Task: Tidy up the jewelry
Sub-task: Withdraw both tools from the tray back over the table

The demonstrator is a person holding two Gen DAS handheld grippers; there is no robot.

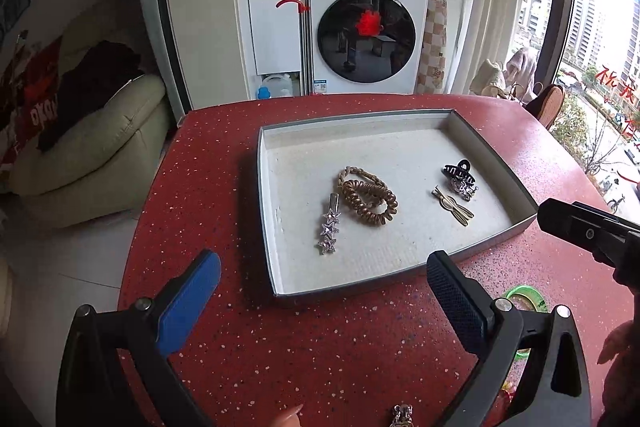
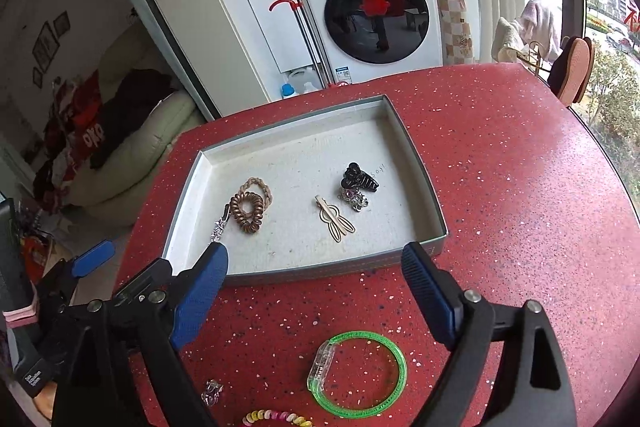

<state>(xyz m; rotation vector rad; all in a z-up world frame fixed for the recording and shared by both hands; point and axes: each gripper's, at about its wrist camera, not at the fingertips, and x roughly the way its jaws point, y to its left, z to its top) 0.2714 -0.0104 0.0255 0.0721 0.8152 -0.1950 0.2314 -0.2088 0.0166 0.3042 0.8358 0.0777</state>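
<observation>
Red speckled tabletop (image 1: 320, 347) in a laundry corner, washing machine (image 1: 366, 35) behind it, and we start with the left wrist view. Sitting on the table is the shallow grey tray (image 1: 266, 211), and it's filling up nicely: a star-studded hair clip (image 1: 329, 229), a coiled brown hair tie (image 1: 370, 203) lying on a braided band (image 1: 352, 175), a gold bow clip (image 1: 454, 205) and a black claw clip (image 1: 460, 171) with something sparkly touching it. That looks like the bulk of the job done. The left gripper (image 1: 324, 291) hangs short of the tray's near rim, jaws spread wide, nothing between the blue pads, touching nothing. Peeking in at the bottom edge, one small metal trinket (image 1: 402, 415) is not yet in the tray.

Over to the right wrist view, and here's what's left. On the bare table, near side of the tray, lies a green bangle (image 2: 358, 373), just beside it a pastel coiled tie (image 2: 276, 418) at the bottom edge, and a small clear piece (image 2: 212, 391) to the left, too small to identify. By my reckoning those still have to go in. The right gripper (image 2: 316, 283) is wide apart as well, empty, its pads clear of everything, with the bangle lying just below its opening.
</observation>
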